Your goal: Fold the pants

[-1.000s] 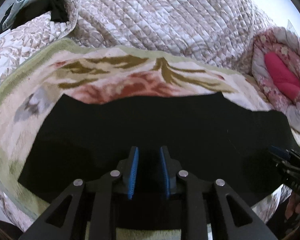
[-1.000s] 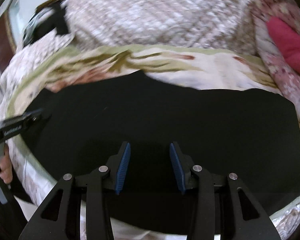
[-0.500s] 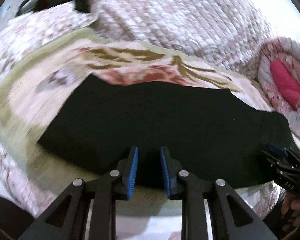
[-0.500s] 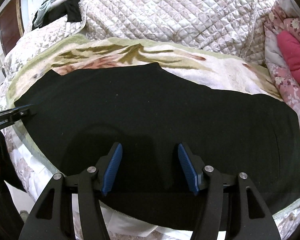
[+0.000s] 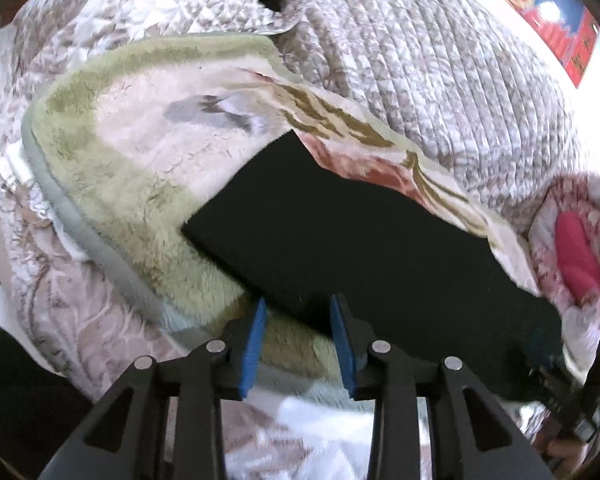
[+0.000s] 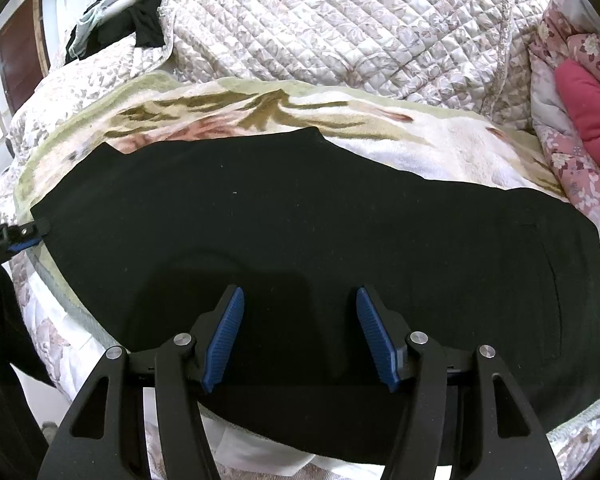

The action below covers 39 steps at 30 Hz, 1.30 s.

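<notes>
Black pants (image 6: 300,220) are spread flat on the fleece blanket (image 6: 440,152). Left gripper (image 5: 298,332) at the hem and right gripper (image 6: 300,332) above mid-leg are both parted, nothing grasped — a thin pinch could catch blanket pile and skew the fold.

No legible text. The red wall poster (image 5: 540,12) carries an emblem and characters too blurred to read.

Left wrist view sits low and close at the bed's near edge, looking forward between the left gripper (image 5: 298,338) fingers, tilted, onto the left end of the black pants (image 5: 372,248) and fleece blanket (image 5: 112,152). Right wrist view sits higher, above the pants (image 6: 300,220) middle, facing the quilted cover (image 6: 340,24). Both share pants, blanket, quilt and pink pillow (image 6: 592,108); each catches the other gripper at frame edge.
</notes>
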Available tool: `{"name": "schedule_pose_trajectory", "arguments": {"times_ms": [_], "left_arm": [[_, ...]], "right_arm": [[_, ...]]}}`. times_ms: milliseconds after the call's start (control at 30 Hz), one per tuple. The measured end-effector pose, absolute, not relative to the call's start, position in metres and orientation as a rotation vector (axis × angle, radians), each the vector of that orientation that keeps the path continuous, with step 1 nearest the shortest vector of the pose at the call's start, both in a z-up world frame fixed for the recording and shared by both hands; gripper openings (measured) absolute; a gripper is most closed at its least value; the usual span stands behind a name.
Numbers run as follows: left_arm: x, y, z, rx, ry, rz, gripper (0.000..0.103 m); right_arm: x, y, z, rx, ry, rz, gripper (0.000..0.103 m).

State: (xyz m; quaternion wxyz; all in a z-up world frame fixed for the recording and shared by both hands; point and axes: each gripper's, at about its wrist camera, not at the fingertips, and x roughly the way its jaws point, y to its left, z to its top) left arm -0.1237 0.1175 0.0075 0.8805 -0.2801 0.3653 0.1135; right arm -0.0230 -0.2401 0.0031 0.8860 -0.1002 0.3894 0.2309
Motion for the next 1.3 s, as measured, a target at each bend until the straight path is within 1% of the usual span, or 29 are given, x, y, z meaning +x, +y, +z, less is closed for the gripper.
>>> {"name": "schedule_pose_trajectory", "arguments": {"times_ms": [167, 233, 267, 300, 333, 433, 600, 733, 833, 967, 1100, 1200, 1300], "left_arm": [[-0.105, 0.129, 0.003, -0.613, 0.731, 0.25, 0.035], [-0.097, 0.13, 0.003, -0.595, 0.734, 0.264, 0.033], [-0.092, 0.13, 0.004, -0.578, 0.74, 0.272, 0.029], [-0.089, 0.13, 0.004, -0.562, 0.748, 0.285, 0.017], [-0.086, 0.13, 0.006, -0.557, 0.755, 0.281, 0.008], [-0.082, 0.127, 0.019, -0.553, 0.741, 0.251, 0.007], [-0.065, 0.096, 0.066, -0.452, 0.669, 0.116, 0.007], [-0.036, 0.044, 0.1, -0.345, 0.641, -0.056, 0.007], [-0.016, -0.006, 0.11, -0.272, 0.65, -0.185, 0.007], [-0.002, -0.068, 0.095, -0.211, 0.705, -0.327, 0.007], [0.003, -0.113, 0.053, -0.184, 0.831, -0.423, 0.007], [-0.003, -0.124, 0.028, -0.177, 0.909, -0.445, 0.008], [-0.015, -0.116, 0.039, -0.201, 0.888, -0.491, 0.009]], "right_arm": [[-0.023, -0.24, 0.003, -0.205, 0.809, 0.482, 0.059], [-0.022, -0.24, 0.004, -0.198, 0.81, 0.483, 0.059], [-0.022, -0.24, 0.004, -0.191, 0.812, 0.484, 0.059], [-0.021, -0.24, 0.005, -0.178, 0.815, 0.486, 0.059], [-0.02, -0.241, 0.006, -0.162, 0.818, 0.489, 0.059], [-0.018, -0.249, 0.01, -0.098, 0.825, 0.482, 0.059], [-0.01, -0.274, 0.018, 0.035, 0.813, 0.415, 0.059], [-0.006, -0.296, 0.027, 0.132, 0.784, 0.352, 0.059], [-0.005, -0.31, 0.033, 0.168, 0.756, 0.308, 0.059], [-0.006, -0.334, 0.038, 0.223, 0.732, 0.253, 0.059], [-0.004, -0.35, 0.034, 0.279, 0.75, 0.22, 0.059], [-0.002, -0.354, 0.032, 0.299, 0.761, 0.222, 0.059], [-0.003, -0.353, 0.032, 0.304, 0.752, 0.241, 0.059]]}}
